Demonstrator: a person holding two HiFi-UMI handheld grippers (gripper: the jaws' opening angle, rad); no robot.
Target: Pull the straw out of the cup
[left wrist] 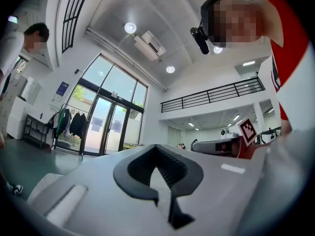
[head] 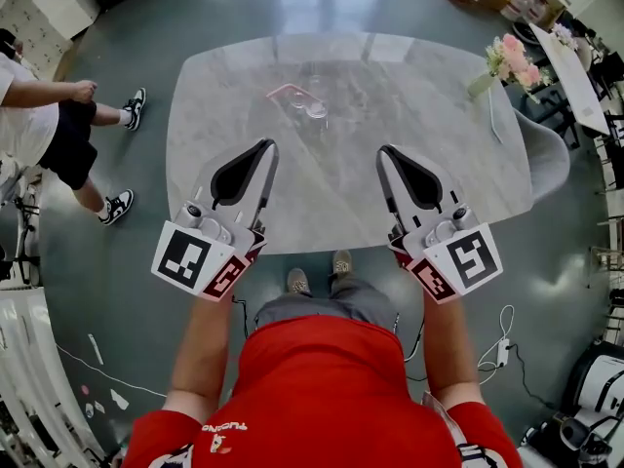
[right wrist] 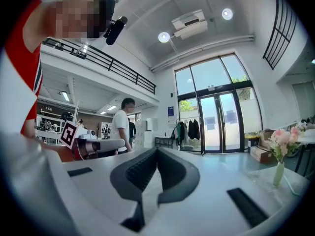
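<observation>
A clear cup point(head: 316, 108) stands on the far middle of the grey marble table point(head: 429, 135). A pink straw point(head: 286, 91) shows at the cup; whether it sits inside I cannot tell. My left gripper point(head: 269, 147) and right gripper point(head: 382, 152) hover side by side over the table's near part, well short of the cup. Both point toward it, shut, with nothing between the fingers. In the left gripper view the left gripper point(left wrist: 156, 147) shows only the room beyond. The right gripper point(right wrist: 157, 149) likewise; neither view holds the cup.
A vase of pink flowers point(head: 511, 60) stands at the table's far right corner, also the vase point(right wrist: 280, 154) in the right gripper view. A grey chair point(head: 549, 156) sits right of the table. A person point(head: 44, 125) stands at the left. Cables lie on the floor point(head: 497, 344).
</observation>
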